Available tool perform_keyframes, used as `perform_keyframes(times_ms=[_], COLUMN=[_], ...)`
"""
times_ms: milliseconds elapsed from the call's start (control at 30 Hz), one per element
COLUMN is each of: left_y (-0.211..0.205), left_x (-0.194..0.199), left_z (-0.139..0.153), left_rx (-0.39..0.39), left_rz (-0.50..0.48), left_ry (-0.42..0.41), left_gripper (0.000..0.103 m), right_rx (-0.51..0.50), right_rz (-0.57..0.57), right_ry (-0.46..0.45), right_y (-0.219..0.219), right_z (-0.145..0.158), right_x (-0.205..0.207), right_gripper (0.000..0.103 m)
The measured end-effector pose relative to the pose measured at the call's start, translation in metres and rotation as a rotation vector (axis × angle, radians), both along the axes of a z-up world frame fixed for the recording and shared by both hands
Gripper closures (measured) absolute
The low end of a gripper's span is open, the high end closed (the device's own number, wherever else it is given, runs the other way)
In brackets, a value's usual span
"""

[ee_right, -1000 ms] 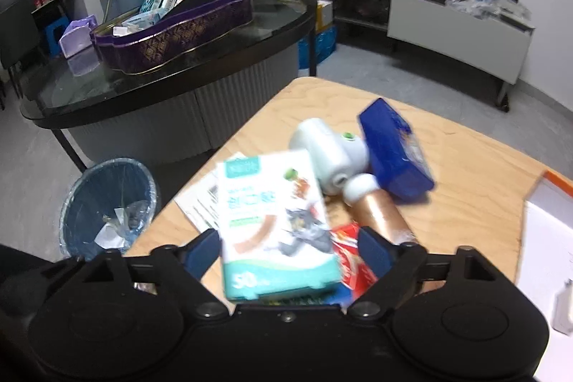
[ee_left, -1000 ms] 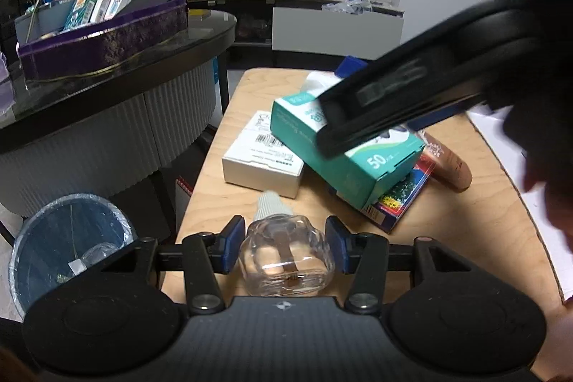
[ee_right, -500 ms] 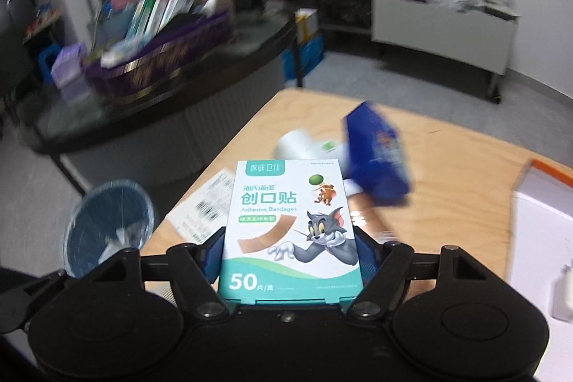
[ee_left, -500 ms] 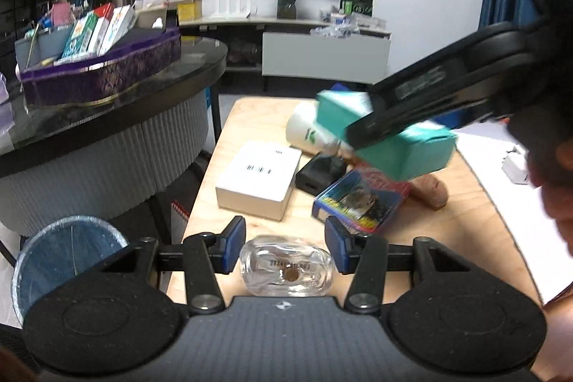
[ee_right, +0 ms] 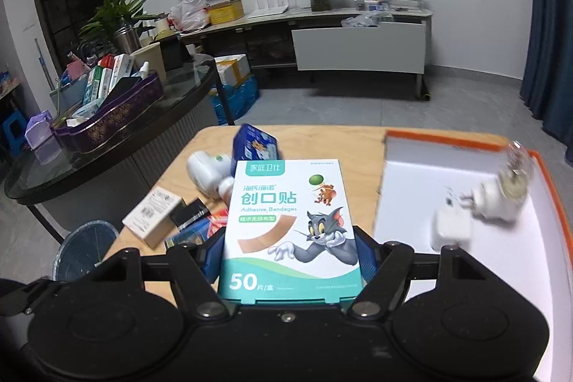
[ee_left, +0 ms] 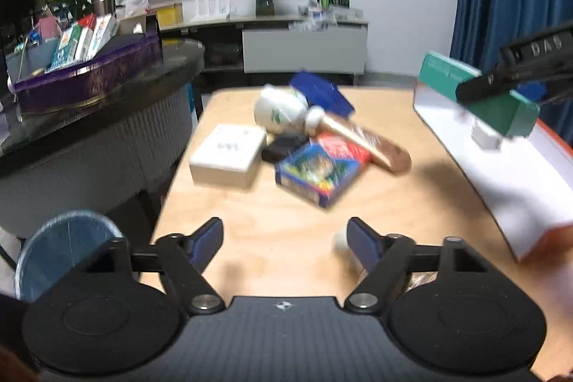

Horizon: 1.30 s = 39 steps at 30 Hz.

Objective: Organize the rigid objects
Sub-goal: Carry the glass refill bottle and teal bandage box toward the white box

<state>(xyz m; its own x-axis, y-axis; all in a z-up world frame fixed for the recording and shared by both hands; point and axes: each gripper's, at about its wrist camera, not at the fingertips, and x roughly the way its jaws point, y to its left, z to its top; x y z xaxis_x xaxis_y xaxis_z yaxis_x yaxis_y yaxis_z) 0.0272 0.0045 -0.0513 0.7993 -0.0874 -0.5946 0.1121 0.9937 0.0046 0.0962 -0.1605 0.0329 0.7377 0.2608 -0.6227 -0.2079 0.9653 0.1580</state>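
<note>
One white box (ee_left: 226,155), one black case (ee_left: 283,145), one blue game box (ee_left: 318,172) and one white bottle (ee_left: 283,111) crowd the table (ee_left: 286,217). The left gripper (ee_left: 285,238) is opening on nothing; a blurred object hides behind its right finger. The right gripper (ee_right: 289,253) clamps one bandage box (ee_right: 290,228) beside the orange-rimmed tray (ee_right: 404,203).
</note>
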Motion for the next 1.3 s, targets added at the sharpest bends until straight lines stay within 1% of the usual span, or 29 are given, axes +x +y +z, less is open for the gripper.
perform_keyframes(times_ms=[33, 67, 100, 133, 167, 200, 233, 267, 300, 433, 467, 500, 533, 567, 600, 633, 700, 733, 800, 867, 933, 1000, 1167, 1300], left_y=[-0.001, -0.004, -0.009, -0.014, -0.019, -0.026, -0.034, -0.039, -0.044, -0.059, -0.063, -0.068, -0.072, -0.073, -0.071, -0.069, -0.064, -0.060, -0.056, -0.054, -0.053, -0.057, -0.064, -0.066], left_x=[-0.002, -0.006, -0.010, -0.012, -0.012, -0.013, -0.015, -0.015, -0.013, -0.001, 0.000, 0.001, 0.002, 0.002, 0.002, -0.001, -0.009, -0.010, -0.011, -0.013, -0.014, -0.014, -0.015, -0.012], left_z=[0.000, 0.001, 0.003, 0.004, 0.006, 0.007, 0.007, 0.004, -0.001, -0.016, -0.018, -0.021, -0.025, -0.027, -0.027, -0.025, -0.023, -0.023, -0.020, -0.012, -0.001, 0.008, 0.006, 0.015], left_rx=[-0.019, -0.027, -0.029, -0.048, -0.069, -0.059, -0.024, 0.001, 0.010, 0.015, 0.028, 0.057, 0.081, 0.073, 0.052, 0.047, 0.060, 0.050, 0.059, 0.070, 0.061, 0.072, 0.076, 0.068], left_rz=[-0.008, -0.015, -0.025, -0.043, -0.079, -0.122, -0.155, -0.172, -0.186, -0.199, -0.196, -0.187, -0.183, -0.194, -0.200, -0.197, -0.205, -0.210, -0.199, -0.187, -0.181, -0.196, -0.215, -0.220], left_ry=[0.026, 0.033, 0.045, 0.061, 0.059, 0.045, 0.025, 0.019, 0.034, 0.059, 0.051, 0.046, 0.049, 0.046, 0.043, 0.040, 0.031, 0.031, 0.023, -0.023, -0.071, -0.116, -0.115, -0.151], left_gripper=[0.020, 0.018, 0.010, 0.010, 0.010, 0.007, 0.007, 0.005, 0.004, 0.004, 0.005, 0.009, 0.022, 0.026, 0.036, 0.051, 0.051, 0.051, 0.051, 0.051, 0.051, 0.051, 0.051, 0.051], right_rx=[-0.003, -0.005, -0.002, 0.006, 0.017, 0.029, 0.030, 0.020, 0.016, 0.036, 0.038, 0.043, 0.049, 0.053, 0.057, 0.057, 0.051, 0.056, 0.068, 0.069, 0.072, 0.072, 0.080, 0.090], right_rz=[-0.001, -0.003, -0.005, -0.010, -0.013, -0.015, -0.020, -0.025, -0.029, -0.065, -0.070, -0.078, -0.087, -0.093, -0.097, -0.099, -0.107, -0.111, -0.128, -0.140, -0.155, -0.170, -0.205, -0.227], right_ry=[-0.002, -0.004, -0.007, -0.013, -0.014, -0.016, -0.019, -0.026, -0.033, -0.037, -0.038, -0.041, -0.045, -0.048, -0.051, -0.057, -0.070, -0.073, -0.078, -0.078, -0.083, -0.085, -0.085, -0.084], right_y=[0.000, -0.001, -0.002, -0.004, -0.006, -0.008, -0.010, -0.011, -0.013, -0.026, -0.029, -0.031, -0.033, -0.035, -0.037, -0.038, -0.041, -0.044, -0.050, -0.054, -0.059, -0.065, -0.079, -0.086], right_z=[0.000, 0.000, 0.000, 0.001, 0.001, 0.002, 0.003, 0.004, 0.006, 0.006, 0.006, 0.007, 0.008, 0.008, 0.010, 0.011, 0.013, 0.014, 0.014, 0.013, 0.013, 0.014, 0.013, 0.013], right_x=[-0.003, -0.005, -0.008, -0.010, -0.011, -0.012, -0.015, -0.017, -0.018, -0.025, -0.027, -0.028, -0.029, -0.030, -0.030, -0.032, -0.034, -0.035, -0.035, -0.035, -0.037, -0.039, -0.043, -0.044], right_gripper=[0.019, 0.019, 0.019, 0.019, 0.019, 0.019, 0.019, 0.019, 0.019, 0.019, 0.019, 0.019, 0.019, 0.019, 0.019, 0.019, 0.019, 0.019, 0.019, 0.019, 0.019, 0.019, 0.019, 0.019])
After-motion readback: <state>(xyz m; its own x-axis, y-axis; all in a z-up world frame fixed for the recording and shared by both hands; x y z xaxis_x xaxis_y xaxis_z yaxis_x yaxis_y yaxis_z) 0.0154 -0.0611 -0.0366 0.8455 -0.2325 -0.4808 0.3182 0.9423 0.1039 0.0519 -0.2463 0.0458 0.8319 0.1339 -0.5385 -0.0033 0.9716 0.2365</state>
